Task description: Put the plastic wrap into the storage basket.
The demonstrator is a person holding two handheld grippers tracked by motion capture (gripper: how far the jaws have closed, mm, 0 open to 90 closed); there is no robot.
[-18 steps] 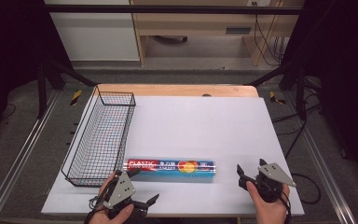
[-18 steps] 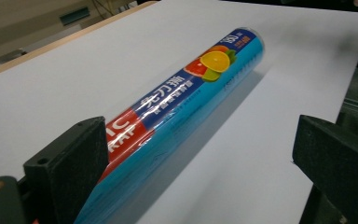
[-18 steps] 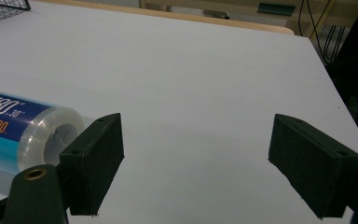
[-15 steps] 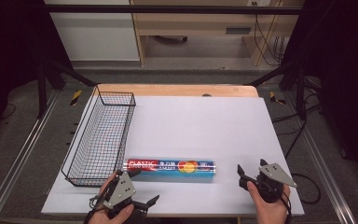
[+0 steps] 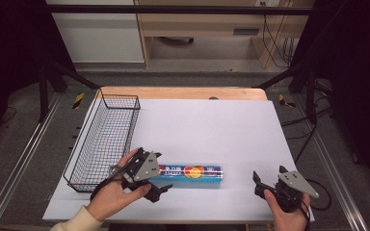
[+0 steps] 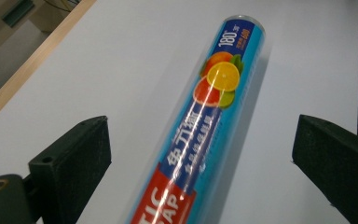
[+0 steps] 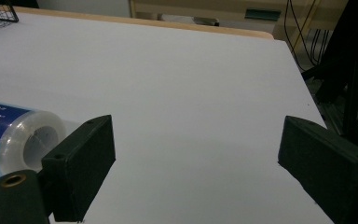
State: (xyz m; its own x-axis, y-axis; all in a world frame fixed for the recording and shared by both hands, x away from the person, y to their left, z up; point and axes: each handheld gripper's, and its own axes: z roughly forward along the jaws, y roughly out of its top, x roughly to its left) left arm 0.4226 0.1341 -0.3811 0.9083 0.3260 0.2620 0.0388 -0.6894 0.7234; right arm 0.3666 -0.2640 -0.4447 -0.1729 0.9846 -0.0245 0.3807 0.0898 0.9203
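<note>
Left gripper view, wrap roll [image 6: 205, 135] bottom cropped

Glossy plastic-wrapped roll [image 6: 205, 126], wire basket [image 5: 103, 139]

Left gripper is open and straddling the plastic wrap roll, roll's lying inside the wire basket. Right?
Not quite. The left gripper is open and straddles the plastic wrap roll, but the roll lies on the white table sheet, beside the wire basket, not inside it. The high view shows this.
</note>
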